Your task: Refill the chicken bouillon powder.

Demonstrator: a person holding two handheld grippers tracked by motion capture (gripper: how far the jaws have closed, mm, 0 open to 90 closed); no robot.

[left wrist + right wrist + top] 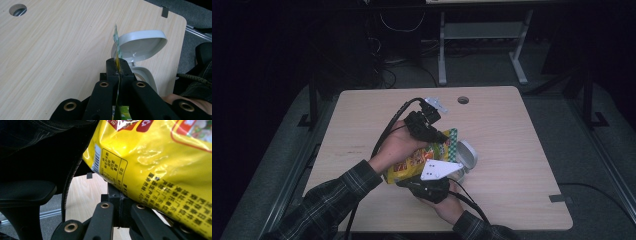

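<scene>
Snack bag: a yellow printed snack bag [417,161] held above the middle of the desk [362,125], between both hands, tilted so its green-and-white sealed edge points away from the person.
Left tongs: the left tongs [117,65] are closed tight on the bag's thin top seal; in the left gripper view the seal stands on edge between the two black jaws and sticks out past them.
Right tongs: the right tongs [428,187] sit at the near, lower end of the bag; in the right gripper view the jaws are drawn together and the bag's bottom edge lies against them, but whether they pinch the film cannot be told.
Container: a small grey bin [147,75] with its hinged lid [141,46] flipped up stands on the desk just beyond and below the bag's far end.
Bag print: a barcode [95,161] and blocks of dark text show on the yellow film in the right gripper view.
Desk: light wood grain, with a round cable hole [18,10] near its far edge.
Person: plaid sleeves [337,195] come in from the near side.
</scene>
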